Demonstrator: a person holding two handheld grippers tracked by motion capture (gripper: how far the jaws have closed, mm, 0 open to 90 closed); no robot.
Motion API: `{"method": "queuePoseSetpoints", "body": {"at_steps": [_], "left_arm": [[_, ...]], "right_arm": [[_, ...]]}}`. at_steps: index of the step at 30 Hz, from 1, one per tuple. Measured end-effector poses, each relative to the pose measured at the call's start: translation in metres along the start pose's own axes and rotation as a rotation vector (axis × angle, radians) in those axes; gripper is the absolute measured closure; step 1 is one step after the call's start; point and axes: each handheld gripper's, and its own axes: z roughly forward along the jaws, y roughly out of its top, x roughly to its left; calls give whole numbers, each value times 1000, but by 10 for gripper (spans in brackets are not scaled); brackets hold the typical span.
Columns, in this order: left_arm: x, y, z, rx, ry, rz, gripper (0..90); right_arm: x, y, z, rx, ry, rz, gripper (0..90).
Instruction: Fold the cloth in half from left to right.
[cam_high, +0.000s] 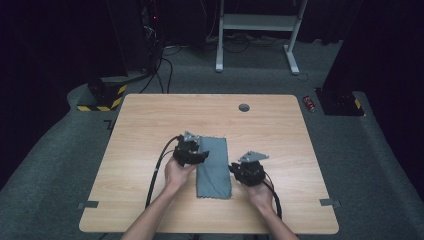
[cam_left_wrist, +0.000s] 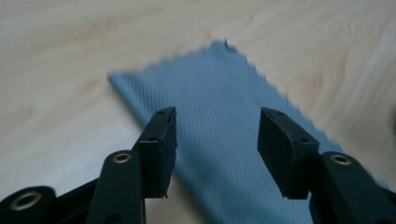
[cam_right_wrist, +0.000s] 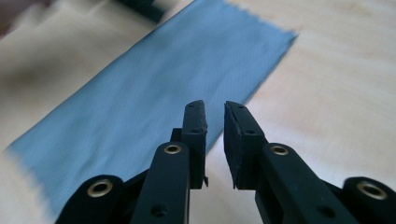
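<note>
Cloth (cam_high: 214, 167), grey-blue and folded into a long strip, lies flat on the wooden counter (cam_high: 150, 120), between the two hands at the near half of it. Its long side runs away from the person, and its edges are cut in small zigzag teeth (this is clear in the left gripper view (cam_left_wrist: 219, 116)).

At the near right, the right gripper (cam_high: 235, 167) is just beside the right edge of the cloth. In the right gripper view its jaws stand with only a narrow gap and nothing is between them; the cloth (cam_right_wrist: 154, 88) lies under and beyond the tips, a little blurred.

A bit farther, the left gripper (cam_high: 202, 156) is over the left edge of the cloth, near its far end. Its jaws are widely apart and hold nothing; the cloth shows in the gap between them, below the pads.

Farther on the counter there is a small round grey cap (cam_high: 244, 107) near the far edge. Behind the counter, on the grey carpet, stand a white frame (cam_high: 257, 22) and black equipment with cables (cam_high: 160, 70).
</note>
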Motion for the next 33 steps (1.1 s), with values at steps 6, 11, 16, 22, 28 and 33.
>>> {"method": "queuePoseSetpoints", "body": {"at_steps": [6,11,16,22,28,33], "left_arm": [[-14,-46,-24,-7,-4,-16,462],[-22,-64,-34,-15,15,-15,455],[-31,-73,-37,-19,23,6,449],[-35,-79,-34,-5,42,33,446],[-41,-81,-34,-3,82,76,469],[-43,-81,-36,4,73,65,453]], "right_arm": [[-23,36,38,35,-44,31,786],[-34,51,67,92,-103,47,784],[-41,58,84,107,-143,77,773],[-43,64,98,153,-154,51,889],[-48,70,104,161,-186,9,899],[-47,68,101,155,-183,14,770]]}}
